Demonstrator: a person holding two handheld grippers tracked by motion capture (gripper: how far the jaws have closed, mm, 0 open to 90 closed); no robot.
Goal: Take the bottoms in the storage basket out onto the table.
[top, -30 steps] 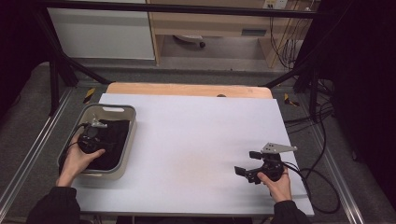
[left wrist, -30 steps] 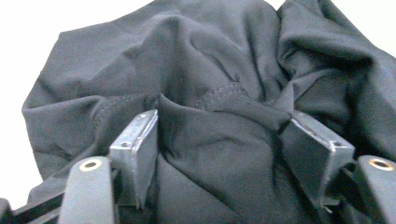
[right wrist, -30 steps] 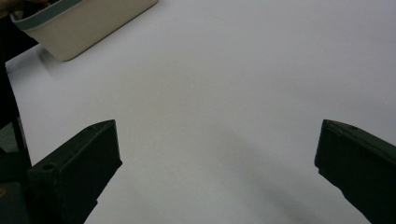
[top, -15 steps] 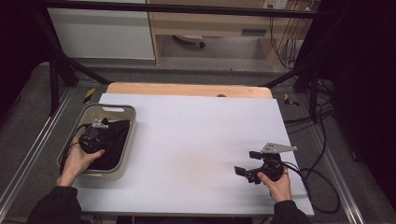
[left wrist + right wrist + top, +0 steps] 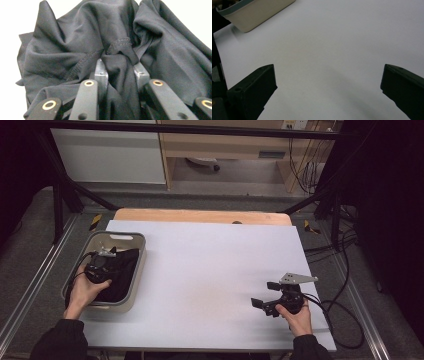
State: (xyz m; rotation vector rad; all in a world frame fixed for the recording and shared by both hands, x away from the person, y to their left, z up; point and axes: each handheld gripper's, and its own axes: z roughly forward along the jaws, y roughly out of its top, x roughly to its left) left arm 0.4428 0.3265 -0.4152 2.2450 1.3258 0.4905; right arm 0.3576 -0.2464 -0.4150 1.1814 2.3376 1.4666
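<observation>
White table [image 5: 210,270] – grey tub [image 5: 137,270] at left, dark room, metal frame [image 5: 60,195]

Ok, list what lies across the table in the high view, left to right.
Left hand → left tool in the black cloth → grey bin's right wall → bare white table → right tool → its cable.

On my left, the tub [image 5: 133,270] sits at the tabletop's [image 5: 210,270] left edge with the cloth [image 5: 122,270] in it. My left gripper [image 5: 102,265] is in the cloth; my right gripper [image 5: 265,302] is near the front right, well apart.
</observation>
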